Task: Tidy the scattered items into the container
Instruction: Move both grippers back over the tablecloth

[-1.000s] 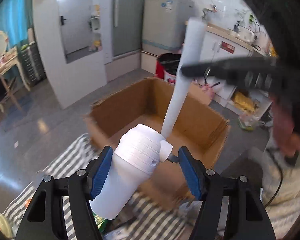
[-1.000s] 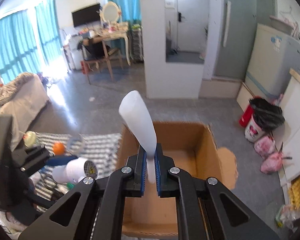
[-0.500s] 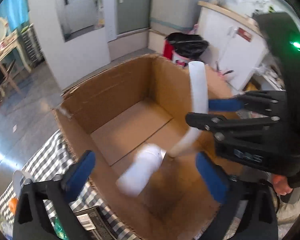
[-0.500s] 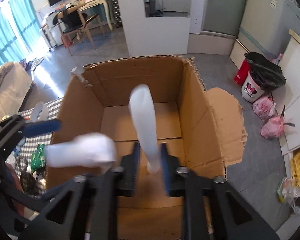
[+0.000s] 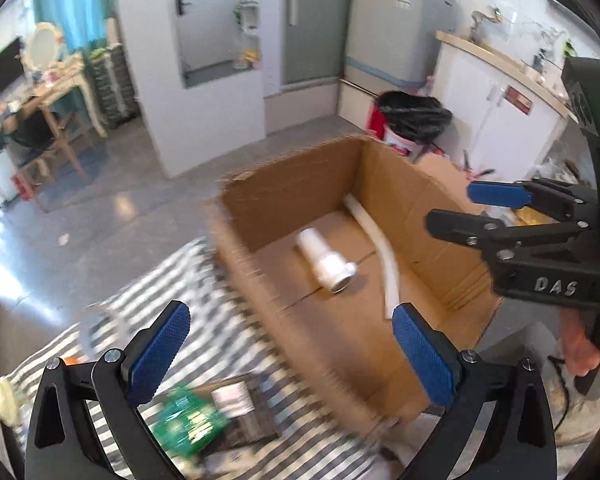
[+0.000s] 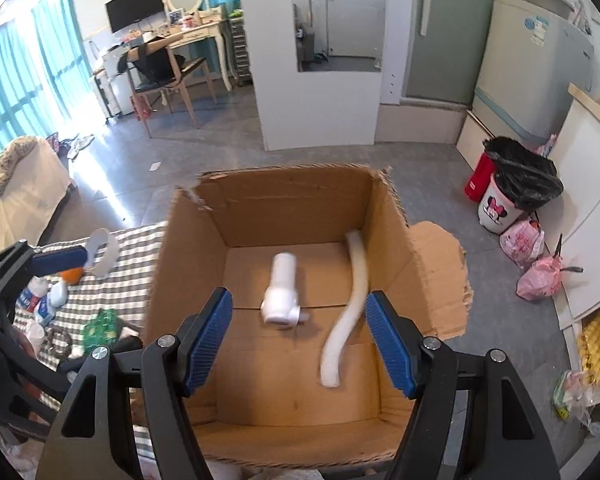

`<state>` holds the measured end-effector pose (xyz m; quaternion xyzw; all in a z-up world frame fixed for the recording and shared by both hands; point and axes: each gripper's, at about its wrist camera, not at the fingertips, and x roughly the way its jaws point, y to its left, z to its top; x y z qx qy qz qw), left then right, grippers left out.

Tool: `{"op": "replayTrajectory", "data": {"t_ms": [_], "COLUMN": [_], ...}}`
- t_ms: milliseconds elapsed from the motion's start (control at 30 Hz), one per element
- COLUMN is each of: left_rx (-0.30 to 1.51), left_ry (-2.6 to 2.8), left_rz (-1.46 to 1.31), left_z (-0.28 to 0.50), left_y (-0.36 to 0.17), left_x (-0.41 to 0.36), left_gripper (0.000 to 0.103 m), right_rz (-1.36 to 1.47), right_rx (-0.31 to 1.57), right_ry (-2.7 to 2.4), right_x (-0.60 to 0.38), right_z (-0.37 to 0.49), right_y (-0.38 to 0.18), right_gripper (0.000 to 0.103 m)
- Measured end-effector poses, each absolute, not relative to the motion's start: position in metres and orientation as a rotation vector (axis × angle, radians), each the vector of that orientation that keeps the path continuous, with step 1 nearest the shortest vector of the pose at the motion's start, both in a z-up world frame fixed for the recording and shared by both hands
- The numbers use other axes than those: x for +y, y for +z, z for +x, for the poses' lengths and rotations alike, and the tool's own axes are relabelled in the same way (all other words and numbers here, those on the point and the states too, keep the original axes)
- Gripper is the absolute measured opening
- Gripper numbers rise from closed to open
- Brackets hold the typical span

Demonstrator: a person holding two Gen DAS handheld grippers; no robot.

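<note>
Lying inside the cardboard box (image 6: 292, 208): white canister (image 6: 281, 294), white hose (image 6: 350, 312).

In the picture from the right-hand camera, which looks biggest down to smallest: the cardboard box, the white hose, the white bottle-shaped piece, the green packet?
1. Cardboard box
2. White hose
3. White bottle-shaped piece
4. Green packet, though partly hidden, so its place below the bottle-shaped piece is unsure.

Box (image 6: 292, 208) mouth wide open from above; white bottle (image 6: 282, 292) and hose (image 6: 352, 304) clutter its floor, near half bare.
</note>
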<state>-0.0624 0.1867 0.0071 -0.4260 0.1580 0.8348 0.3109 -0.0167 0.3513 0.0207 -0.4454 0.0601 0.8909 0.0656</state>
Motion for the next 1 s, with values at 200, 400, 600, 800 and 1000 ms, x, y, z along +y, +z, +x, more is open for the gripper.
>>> {"op": "replayTrajectory", "data": {"t_ms": [200, 400, 600, 800, 1000], "left_rx": [0.331, 0.190, 0.108, 0.079, 0.049], "left_ry": [2.442, 2.682, 2.721, 2.639, 2.612], "left_rz": [-1.153, -1.299, -1.379, -1.471, -1.517], "left_z": [-0.055, -0.045, -0.024, -0.015, -0.022], "left_y": [0.023, -0.006, -0.049, -0.090, -0.106], "left_x": [0.077, -0.037, -0.095, -0.110, -0.122], "left_gripper": [0.103, 0.103, 0.103, 0.103, 0.103], "right_rz": [-1.371, -1.550, -1.813, -1.855, -1.910], "right_rx": [0.100, -0.030, -0.195, -0.316, -0.366], "right_ry": [2.815, 2.930, 2.823, 2.744, 2.679], "right_x": [0.285, 0.201, 0.129, 0.094, 0.079], "right_z": [-0.011, -0.017, -0.038, -0.064, -0.092], "right_y": [0.034, 0.008, -0.055, -0.096, -0.128], "right_gripper": [0.069, 0.071, 0.071, 0.071, 0.074]}}
